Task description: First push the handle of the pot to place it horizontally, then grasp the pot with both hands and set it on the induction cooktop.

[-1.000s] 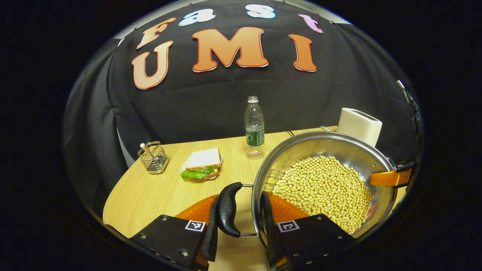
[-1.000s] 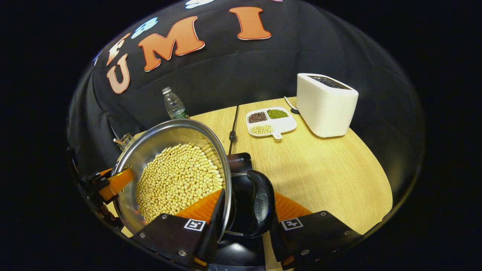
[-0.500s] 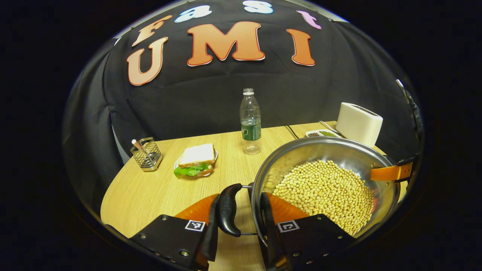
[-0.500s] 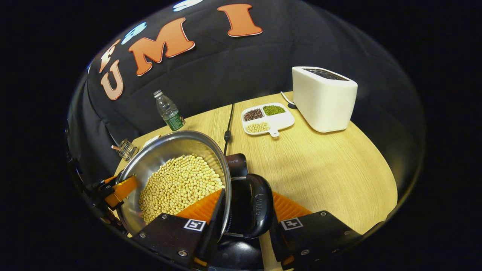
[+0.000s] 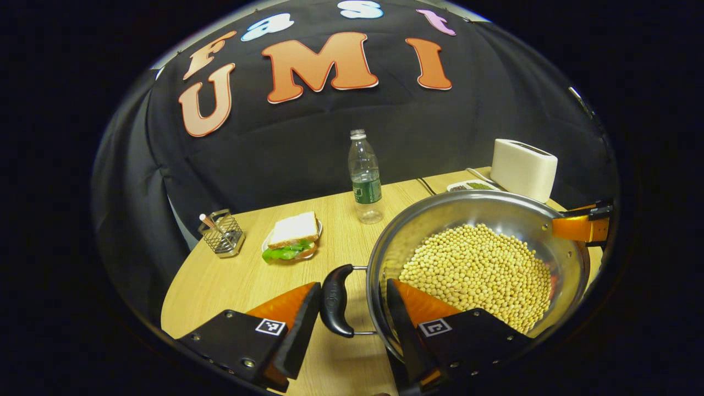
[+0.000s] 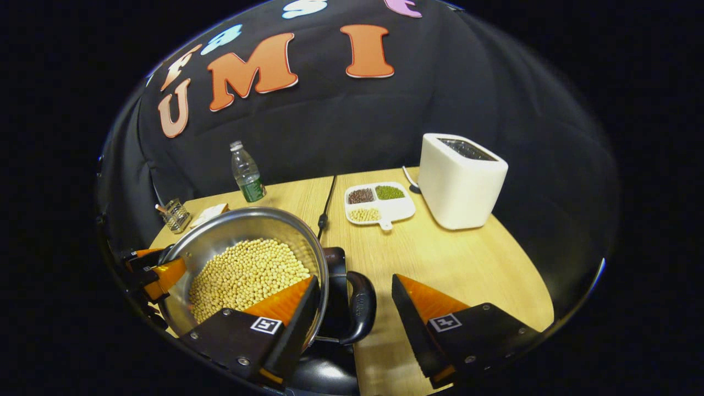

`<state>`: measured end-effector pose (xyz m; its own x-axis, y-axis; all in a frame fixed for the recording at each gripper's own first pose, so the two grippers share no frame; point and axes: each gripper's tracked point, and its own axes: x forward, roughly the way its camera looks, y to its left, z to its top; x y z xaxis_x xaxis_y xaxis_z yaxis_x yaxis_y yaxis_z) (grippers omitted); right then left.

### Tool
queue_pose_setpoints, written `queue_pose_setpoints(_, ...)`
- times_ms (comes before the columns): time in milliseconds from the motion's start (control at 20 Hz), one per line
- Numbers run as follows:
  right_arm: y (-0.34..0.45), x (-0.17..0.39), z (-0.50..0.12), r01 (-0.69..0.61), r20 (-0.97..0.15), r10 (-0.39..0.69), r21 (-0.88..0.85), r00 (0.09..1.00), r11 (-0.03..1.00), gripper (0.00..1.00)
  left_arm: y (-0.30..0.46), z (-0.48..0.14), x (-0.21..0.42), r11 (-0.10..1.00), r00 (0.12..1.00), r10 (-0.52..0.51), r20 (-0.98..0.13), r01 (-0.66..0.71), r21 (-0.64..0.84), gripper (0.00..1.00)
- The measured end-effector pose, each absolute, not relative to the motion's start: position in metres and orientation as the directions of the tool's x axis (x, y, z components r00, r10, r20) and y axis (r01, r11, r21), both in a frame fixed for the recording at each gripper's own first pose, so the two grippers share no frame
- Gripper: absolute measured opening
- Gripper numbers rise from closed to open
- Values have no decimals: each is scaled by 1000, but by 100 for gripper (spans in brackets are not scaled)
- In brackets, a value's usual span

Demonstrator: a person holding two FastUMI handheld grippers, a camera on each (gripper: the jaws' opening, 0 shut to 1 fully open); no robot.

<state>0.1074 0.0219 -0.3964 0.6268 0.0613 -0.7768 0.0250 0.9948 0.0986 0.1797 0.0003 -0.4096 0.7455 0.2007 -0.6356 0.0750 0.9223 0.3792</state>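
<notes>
The pot (image 6: 242, 275), full of pale beans, sits on the black induction cooktop (image 6: 330, 379), whose dark glass shows under its right side handle in the right gripper view. By my reading the placing step is finished and the release is in hand.

The right claw (image 6: 352, 308) stands wide open. One finger lies over the pot's rim and the other is well clear of the pot, with the black right handle (image 6: 360, 311) loose in the gap between them. The left claw (image 5: 352, 305) is parted too. The left handle (image 5: 334, 301) stands free between its fingers, the outer one just off the handle and the inner one over the rim above the beans. Neither claw holds anything.

The next move calls for drawing both claws straight back, away from the pot. Each inner finger has to lift clear of the rim so it does not drag the pot off the cooktop or tip beans out.

Half a second ago both claws were clamped, each pinching a handle and the pot's rim. Since then the fingers have spread. In both views the pot has also levelled out, its rim less tilted than before. The bottle (image 5: 363, 176) beyond the pot stays put.
</notes>
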Motion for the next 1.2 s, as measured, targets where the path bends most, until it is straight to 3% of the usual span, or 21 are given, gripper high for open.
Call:
queue_pose_setpoints(250, 12, 119, -347, -2, -683, 16, 21, 731, 1000, 89, -2, -333, 185, 904, 849, 220, -481, 7, 427, 72)
queue_pose_setpoints(600, 23, 122, -237, -70, -491, 79, 37, 868, 997, 94, -32, -185, 171, 930, 959, 187, -213, -103, 352, 72)
queue_pose_setpoints(900, 9, 116, -117, -103, -292, 82, -58, 953, 993, 93, -68, -68, 150, 946, 990, 144, -6, -136, 294, 72)
queue_pose_setpoints(950, 6, 115, -97, -107, -264, 85, -71, 961, 992, 89, -79, -51, 148, 948, 991, 132, 18, -131, 291, 70)
queue_pose_setpoints(1000, 0, 113, -85, -111, -240, 89, -79, 967, 991, 94, -89, -37, 146, 947, 992, 116, 40, -122, 298, 70)
queue_pose_setpoints(1200, -21, 105, -11, -88, -126, 76, -88, 989, 992, 98, -113, 3, 137, 940, 994, 77, 83, -100, 327, 70)
